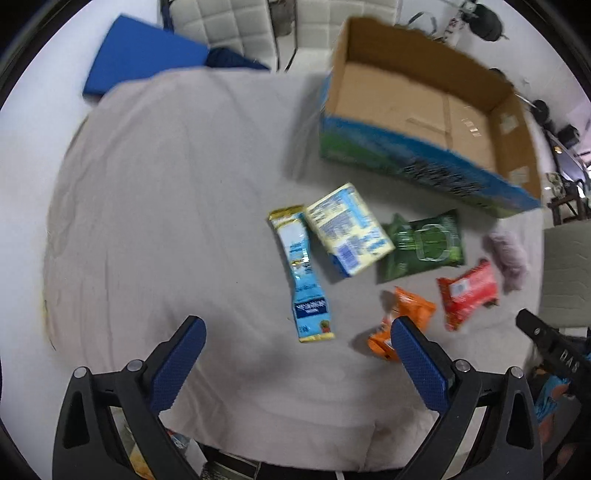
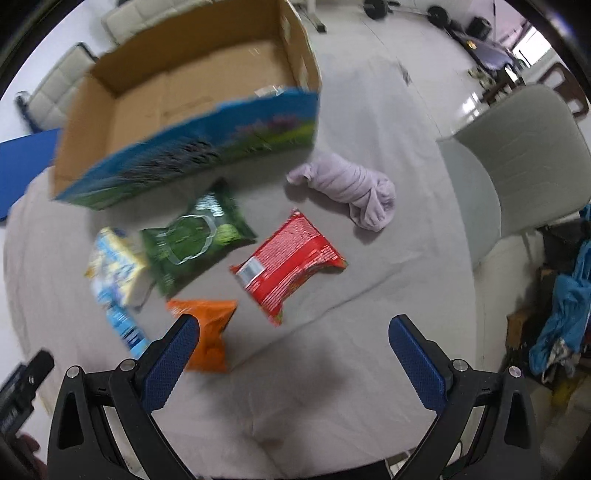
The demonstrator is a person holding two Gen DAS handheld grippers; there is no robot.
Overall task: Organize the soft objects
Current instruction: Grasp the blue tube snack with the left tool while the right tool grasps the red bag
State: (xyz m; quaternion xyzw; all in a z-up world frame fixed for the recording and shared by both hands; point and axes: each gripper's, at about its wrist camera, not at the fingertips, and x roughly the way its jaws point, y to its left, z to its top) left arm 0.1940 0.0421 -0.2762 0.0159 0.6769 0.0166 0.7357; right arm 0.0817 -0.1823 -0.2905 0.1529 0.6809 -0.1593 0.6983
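Several soft packs lie on a grey cloth. A light blue pouch [image 1: 304,273], a yellow pack [image 1: 349,229], a green wipes pack [image 1: 424,245], an orange bag [image 1: 402,319], a red packet [image 1: 467,293] and a rolled lilac cloth [image 1: 508,256] show in the left wrist view. The right wrist view shows the green pack [image 2: 194,240], red packet [image 2: 288,266], orange bag [image 2: 208,332], yellow pack [image 2: 116,267] and lilac cloth [image 2: 351,192]. An open cardboard box [image 1: 424,107] [image 2: 177,88] stands behind them, empty. My left gripper [image 1: 297,332] and right gripper [image 2: 293,332] are open, above the cloth.
A blue cushion [image 1: 140,55] lies at the back left. A grey chair [image 2: 517,162] stands to the right of the table, with blue clothing [image 2: 569,306] beyond it. White chairs [image 1: 221,26] stand behind the table.
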